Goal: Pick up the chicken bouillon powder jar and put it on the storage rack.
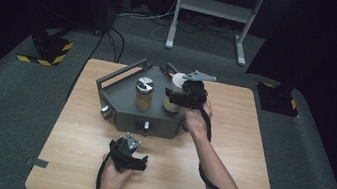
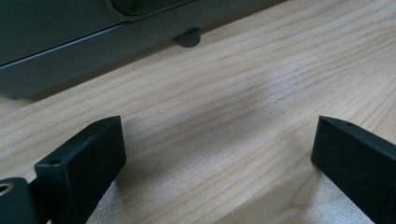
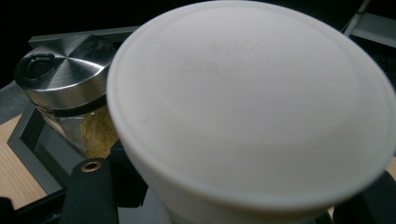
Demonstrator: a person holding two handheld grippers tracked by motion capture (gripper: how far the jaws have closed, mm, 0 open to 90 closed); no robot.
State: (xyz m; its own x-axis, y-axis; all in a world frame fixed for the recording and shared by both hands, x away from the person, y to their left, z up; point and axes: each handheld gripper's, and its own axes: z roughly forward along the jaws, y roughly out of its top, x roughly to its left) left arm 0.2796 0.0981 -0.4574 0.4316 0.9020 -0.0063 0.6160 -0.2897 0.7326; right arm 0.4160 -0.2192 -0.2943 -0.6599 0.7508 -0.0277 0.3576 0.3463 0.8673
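A jar with a white lid (image 1: 176, 81) is over the right side of a grey angular tray (image 1: 120, 102), and my right gripper (image 1: 176, 98) is shut on it from the right. The right gripper view has the white lid (image 3: 252, 102) close up, with my right gripper (image 3: 229, 205) and its black jaws on either side below it. Whether the jar rests on the tray I cannot tell. A second jar with a metal lid (image 1: 144, 93) (image 3: 65, 74) holds tan granules and stands in the tray. My left gripper (image 1: 128, 150) (image 2: 219, 140) stands open, low over the table, nothing between its fingers.
The tray has raised rails (image 1: 120, 72) and knobs on its front wall (image 1: 146, 125); its front edge and a foot (image 2: 187, 37) show just ahead of the left gripper. The wooden table (image 1: 249, 152) is bare at the right and front. Beyond it are carpet and a desk frame (image 1: 214, 10).
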